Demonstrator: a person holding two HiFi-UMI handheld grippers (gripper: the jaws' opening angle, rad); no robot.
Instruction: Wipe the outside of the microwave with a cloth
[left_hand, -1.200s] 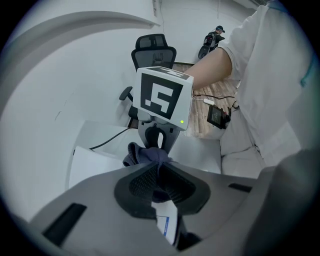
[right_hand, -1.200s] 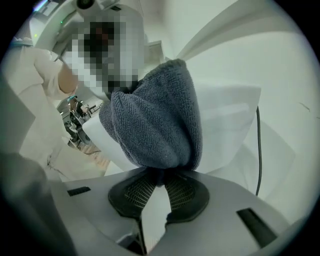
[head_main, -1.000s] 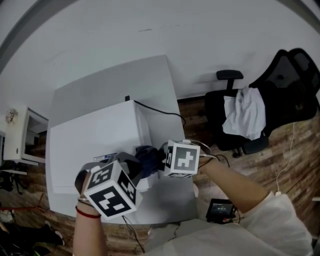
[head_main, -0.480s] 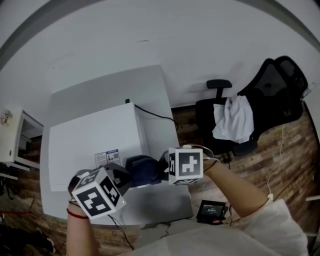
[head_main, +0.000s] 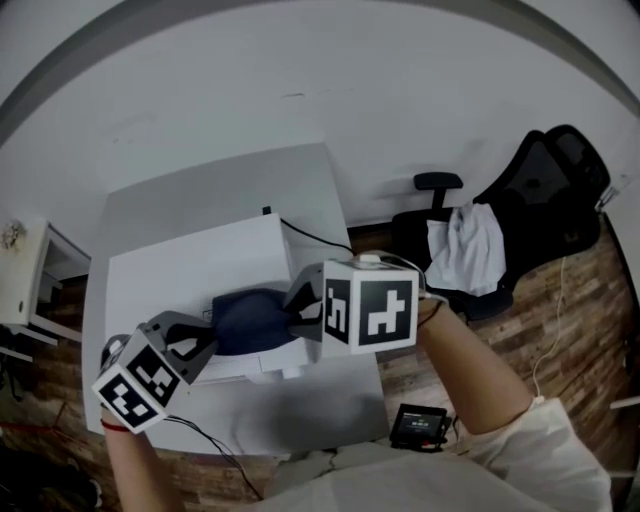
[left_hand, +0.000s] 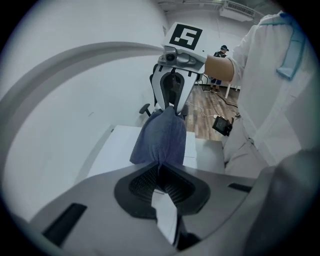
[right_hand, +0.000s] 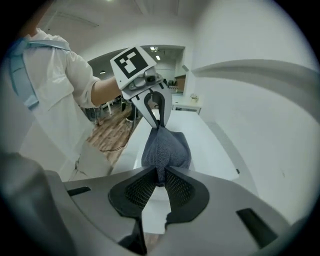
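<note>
- Overhead first, in the head view: the dark blue cloth was gathered into a thick, bunched band over the top of the white microwave, near its front edge. The microwave stood on a grey table.
- Its long axis ran across the picture, one end at the left gripper and the other at the right gripper, with the fat middle bulging between them. Whether it touched the microwave top could not be told from there.
- Off to the right stood a black office chair with a white garment draped over it.
- In the left gripper view, the jaws were nearly together and pinched a narrow fold of the cloth. From that pinch the cloth widened into a soft blue-grey sag, then narrowed again toward the right gripper's fingertips, pointing straight away from the camera.
- In the right gripper view, the jaws were likewise clamped close on the cloth's other end. The nubbly weave showed plainly. The cloth swelled in the middle and tapered up to a point in the left gripper's tips, with the microwave's pale top below it.
</note>
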